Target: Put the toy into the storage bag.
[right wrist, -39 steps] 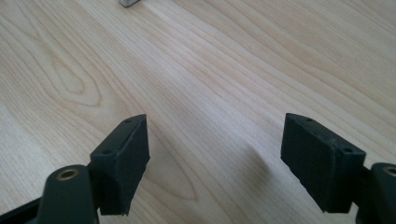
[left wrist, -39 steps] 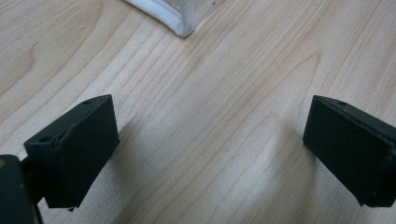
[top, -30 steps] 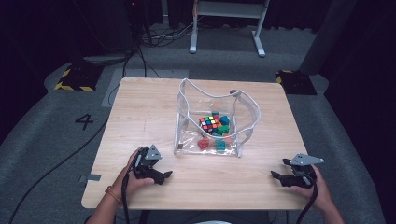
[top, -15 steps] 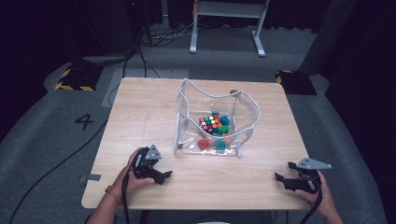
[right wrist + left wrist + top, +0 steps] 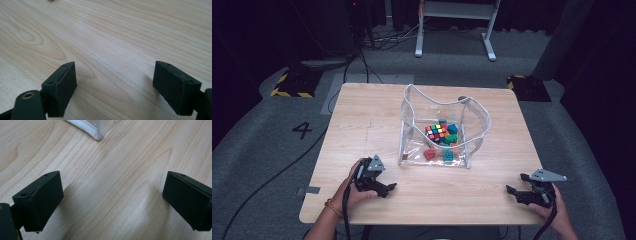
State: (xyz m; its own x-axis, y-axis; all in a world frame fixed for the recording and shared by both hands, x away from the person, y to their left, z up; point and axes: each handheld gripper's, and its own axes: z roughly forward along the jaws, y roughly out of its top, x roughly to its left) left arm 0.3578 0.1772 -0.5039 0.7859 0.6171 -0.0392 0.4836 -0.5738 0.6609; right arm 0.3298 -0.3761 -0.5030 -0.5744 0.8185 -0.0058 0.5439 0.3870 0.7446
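High view sits above the person's side, looks forward and down on the whole table [image 5: 362,115], far off, floor beyond. Left gripper view rides low, very near the wood, facing the clear bag [image 5: 96,133] corner. Right gripper view equally low, faces bare wood. All 3 share the tabletop; 2 share the bag.

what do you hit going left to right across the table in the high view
left gripper → clear plastic bag, open at the top, holding a Rubik's cube and small coloured blocks → right gripper, all on the wooden table.
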